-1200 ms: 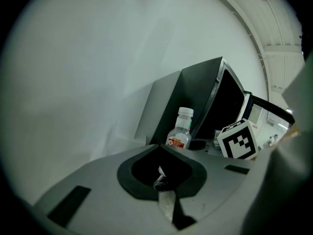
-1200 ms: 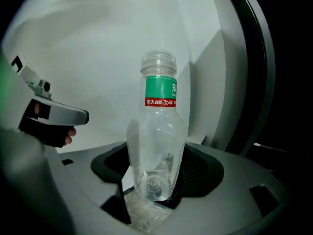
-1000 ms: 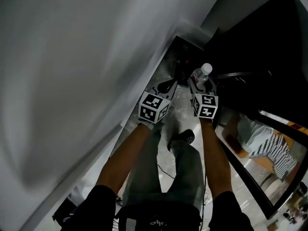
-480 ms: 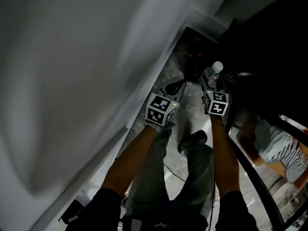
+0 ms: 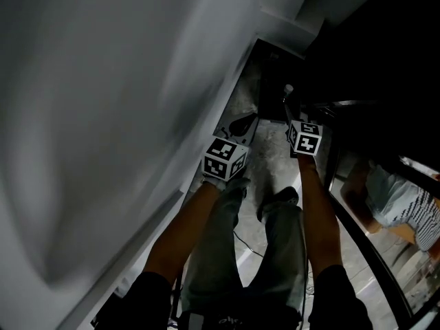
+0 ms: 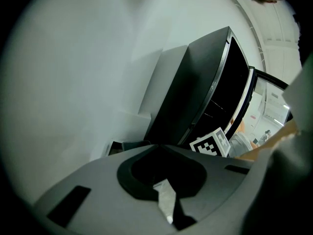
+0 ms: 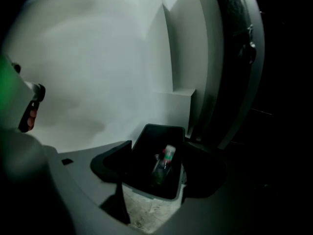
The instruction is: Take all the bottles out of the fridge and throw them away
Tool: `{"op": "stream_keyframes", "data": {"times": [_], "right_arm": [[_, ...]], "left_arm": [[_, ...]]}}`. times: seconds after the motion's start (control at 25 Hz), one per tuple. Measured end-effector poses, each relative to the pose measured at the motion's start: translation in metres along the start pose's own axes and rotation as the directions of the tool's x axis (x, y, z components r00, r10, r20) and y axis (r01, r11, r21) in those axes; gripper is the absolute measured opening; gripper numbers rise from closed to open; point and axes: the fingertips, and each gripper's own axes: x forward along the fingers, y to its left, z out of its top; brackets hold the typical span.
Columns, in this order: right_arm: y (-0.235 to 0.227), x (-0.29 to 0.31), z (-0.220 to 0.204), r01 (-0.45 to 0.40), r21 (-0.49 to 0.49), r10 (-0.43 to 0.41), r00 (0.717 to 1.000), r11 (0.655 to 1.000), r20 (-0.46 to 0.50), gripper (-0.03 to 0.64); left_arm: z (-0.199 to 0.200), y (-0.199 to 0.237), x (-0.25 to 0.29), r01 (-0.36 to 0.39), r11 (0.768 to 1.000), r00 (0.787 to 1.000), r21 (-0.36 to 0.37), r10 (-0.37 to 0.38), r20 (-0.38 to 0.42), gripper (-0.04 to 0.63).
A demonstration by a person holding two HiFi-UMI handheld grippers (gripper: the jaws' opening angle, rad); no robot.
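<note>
Gone from the right tongs (image 7: 159, 147), whose jaws now stand apart and empty, the bottle (image 7: 164, 163) they held a second ago lies inside the dark bin (image 7: 146, 190) directly below them, its long axis running toward the bin's far wall, cap end farthest. Left tongs (image 6: 157, 147) hang closed on nothing just left of the bin, beside the white wall (image 7: 98, 82). Any further bottle would likely come from the black fridge (image 6: 205, 92) right of the bin, nearer the right tongs, with its open door (image 5: 364, 253) the one thing to clear.
</note>
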Motion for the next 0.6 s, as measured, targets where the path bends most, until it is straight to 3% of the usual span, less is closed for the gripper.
{"op": "stream_keyframes", "data": {"times": [0.36, 0.6], "right_arm": [[0.012, -0.112, 0.025, -0.063, -0.018, 0.064, 0.996, 0.998, 0.062, 0.299], [0.018, -0.215, 0.062, -0.081, 0.006, 0.079, 0.989, 0.997, 0.127, 0.14]], "left_arm": [[0.027, -0.056, -0.028, -0.002, 1.0, 1.0, 0.0, 0.002, -0.011, 0.002], [0.074, -0.118, -0.059, -0.013, 1.0, 1.0, 0.003, 0.013, 0.027, 0.002]]}}
